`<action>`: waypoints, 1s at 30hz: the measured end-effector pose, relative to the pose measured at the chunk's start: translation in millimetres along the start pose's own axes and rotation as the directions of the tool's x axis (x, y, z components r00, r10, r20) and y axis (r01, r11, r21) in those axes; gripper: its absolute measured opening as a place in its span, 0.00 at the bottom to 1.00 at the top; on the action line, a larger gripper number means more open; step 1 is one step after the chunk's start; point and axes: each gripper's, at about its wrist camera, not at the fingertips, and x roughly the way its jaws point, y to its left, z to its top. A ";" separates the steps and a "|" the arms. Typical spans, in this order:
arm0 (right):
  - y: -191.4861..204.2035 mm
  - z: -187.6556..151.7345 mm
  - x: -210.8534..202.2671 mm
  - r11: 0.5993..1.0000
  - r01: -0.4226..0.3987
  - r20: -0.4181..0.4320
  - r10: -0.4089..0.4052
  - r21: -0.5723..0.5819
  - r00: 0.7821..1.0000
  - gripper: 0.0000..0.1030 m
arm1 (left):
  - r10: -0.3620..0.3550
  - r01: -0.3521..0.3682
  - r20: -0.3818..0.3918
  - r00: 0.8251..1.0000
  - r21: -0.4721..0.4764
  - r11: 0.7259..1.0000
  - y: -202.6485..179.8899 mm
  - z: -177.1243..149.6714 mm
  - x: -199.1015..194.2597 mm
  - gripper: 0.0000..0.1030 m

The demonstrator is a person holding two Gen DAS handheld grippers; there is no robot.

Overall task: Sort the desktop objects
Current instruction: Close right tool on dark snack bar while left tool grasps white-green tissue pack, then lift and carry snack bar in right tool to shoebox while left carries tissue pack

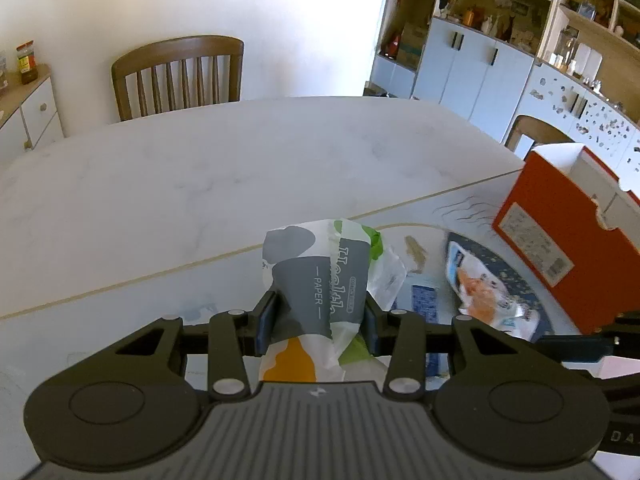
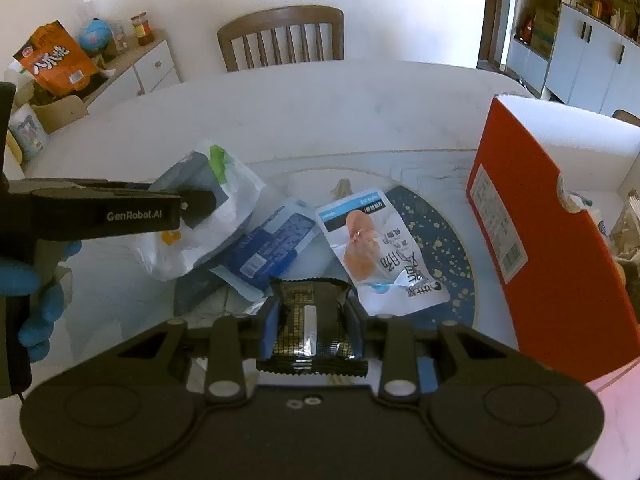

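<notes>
A soft tissue pack (image 1: 316,264), grey, green and orange with "PAPER" printed on it, is pinched between the pads of my left gripper (image 1: 320,312), which is shut on it and holds it off the table. The right wrist view shows that same gripper (image 2: 192,204) from the side, gripping the pack (image 2: 224,192). My right gripper (image 2: 312,312) is shut on a black snack packet (image 2: 310,336) with gold print. It is just above a blue packet (image 2: 272,248) and a white pouch (image 2: 372,248) showing a chicken piece.
An open orange box (image 2: 540,240) stands at the right with items inside. The packets lie on a dark blue speckled round mat (image 2: 448,248) on the white marble table (image 2: 320,120). A wooden chair (image 2: 280,36) stands behind. A blue-gloved hand (image 2: 36,292) is at the left.
</notes>
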 end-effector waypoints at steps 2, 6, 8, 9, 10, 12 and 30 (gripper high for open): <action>0.2 0.4 -4.4 1.000 -0.004 0.008 0.004 0.002 1.000 0.33 | -0.001 0.001 0.003 1.000 -0.003 1.000 -2.4 0.7 -6.0 0.40; -0.6 1.0 -15.2 1.000 -0.015 0.029 0.015 0.005 0.999 0.33 | -0.004 0.004 0.008 1.000 -0.013 1.000 -7.9 3.8 -20.3 0.40; -1.5 0.1 -21.8 1.000 -0.020 0.041 0.020 0.006 0.999 0.33 | -0.009 0.009 0.014 1.000 -0.017 1.000 -11.5 5.0 -28.0 0.40; -2.0 0.3 -25.2 1.000 -0.024 0.047 0.023 0.008 0.999 0.33 | -0.010 0.010 0.016 1.000 -0.018 1.000 -13.7 5.7 -31.8 0.40; -2.1 0.3 -28.3 1.000 -0.026 0.053 0.026 0.009 0.998 0.33 | -0.011 0.012 0.018 1.000 -0.019 1.000 -15.8 6.4 -34.6 0.40; -3.4 0.4 -34.5 0.999 -0.031 0.063 0.030 0.010 0.998 0.33 | -0.015 0.015 0.018 1.000 -0.020 1.000 -21.1 7.0 -40.8 0.40; -35.0 0.5 -89.6 0.997 -0.057 0.132 0.051 0.046 0.990 0.33 | -0.033 0.033 0.021 0.999 -0.002 0.999 -67.7 11.6 -81.6 0.40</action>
